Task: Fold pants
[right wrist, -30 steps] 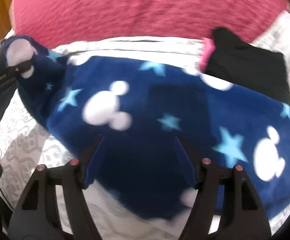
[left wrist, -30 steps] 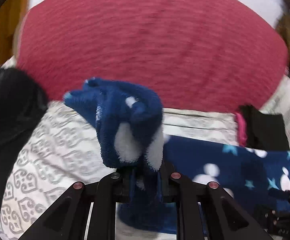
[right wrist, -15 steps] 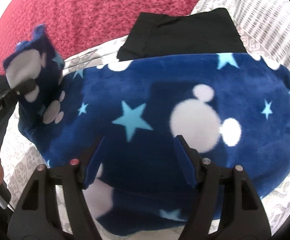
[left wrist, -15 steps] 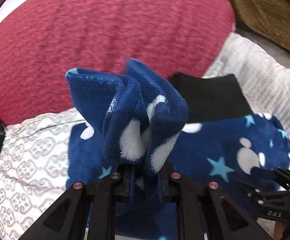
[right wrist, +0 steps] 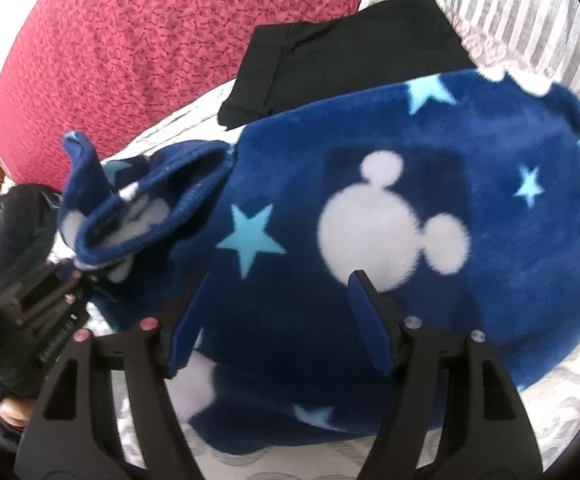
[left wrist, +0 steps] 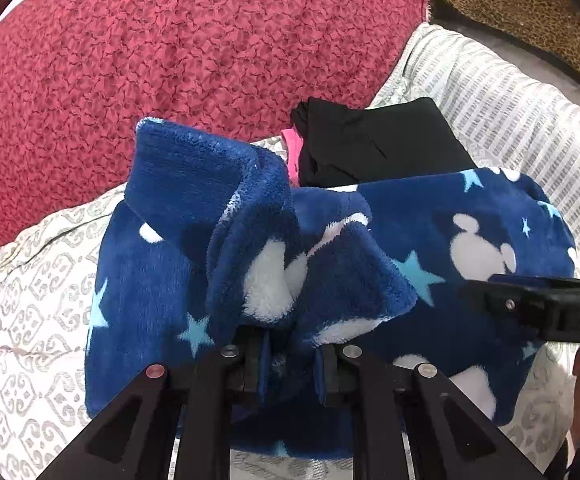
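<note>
Patterned bedding (left wrist: 30,280) lay under one pair of blue fleece pants (right wrist: 370,160), with one red pillow (left wrist: 170,40) and one folded black garment (left wrist: 378,144) behind. My left gripper (left wrist: 290,364) pinched a bunched pants edge; my right gripper (right wrist: 278,320) hovered spread wide, holding nothing.

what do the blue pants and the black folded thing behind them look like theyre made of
Blue pants: plush fleece by the look, with fuzzy raised pile and soft, thick edges where the left gripper bunches them. Black folded garment: a smooth, matte, thinner fabric with crisp flat folds, possibly cotton or a knit; the weave is too fine to tell.
</note>
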Demonstrator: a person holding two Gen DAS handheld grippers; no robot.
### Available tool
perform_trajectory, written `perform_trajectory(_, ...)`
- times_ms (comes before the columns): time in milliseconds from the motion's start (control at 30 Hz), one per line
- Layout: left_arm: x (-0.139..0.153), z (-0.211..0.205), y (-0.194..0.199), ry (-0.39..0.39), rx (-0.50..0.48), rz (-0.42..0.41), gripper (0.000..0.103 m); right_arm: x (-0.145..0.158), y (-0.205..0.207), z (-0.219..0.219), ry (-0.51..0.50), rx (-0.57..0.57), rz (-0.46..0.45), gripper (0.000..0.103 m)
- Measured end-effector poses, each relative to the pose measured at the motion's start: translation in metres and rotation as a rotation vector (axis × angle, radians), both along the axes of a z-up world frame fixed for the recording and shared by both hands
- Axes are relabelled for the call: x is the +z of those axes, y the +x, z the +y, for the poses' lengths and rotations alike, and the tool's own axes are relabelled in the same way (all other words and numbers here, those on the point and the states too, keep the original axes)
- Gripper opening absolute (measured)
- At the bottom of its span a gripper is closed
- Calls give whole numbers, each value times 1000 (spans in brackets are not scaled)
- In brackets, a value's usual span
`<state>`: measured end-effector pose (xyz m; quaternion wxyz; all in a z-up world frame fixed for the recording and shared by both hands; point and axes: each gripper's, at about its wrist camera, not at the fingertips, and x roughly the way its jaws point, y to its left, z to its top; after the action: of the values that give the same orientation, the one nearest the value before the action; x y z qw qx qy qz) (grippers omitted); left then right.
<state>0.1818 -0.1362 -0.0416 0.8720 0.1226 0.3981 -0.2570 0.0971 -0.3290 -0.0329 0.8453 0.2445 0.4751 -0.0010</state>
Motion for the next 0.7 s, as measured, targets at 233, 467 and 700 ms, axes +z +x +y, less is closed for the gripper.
perform_trajectory(233, -15, -36, -41, 300, -208, -235, 17, 7, 9, 10, 21, 20, -12, 70)
perform_trajectory(467, -19, -34, -50, 313, -238, -273, 17, 3, 3, -3, 48, -14, 7, 70)
perform_trajectory(700, -20, -24, -54, 275, -262, -274, 18, -7, 11, 1, 180, 32, 13, 72)
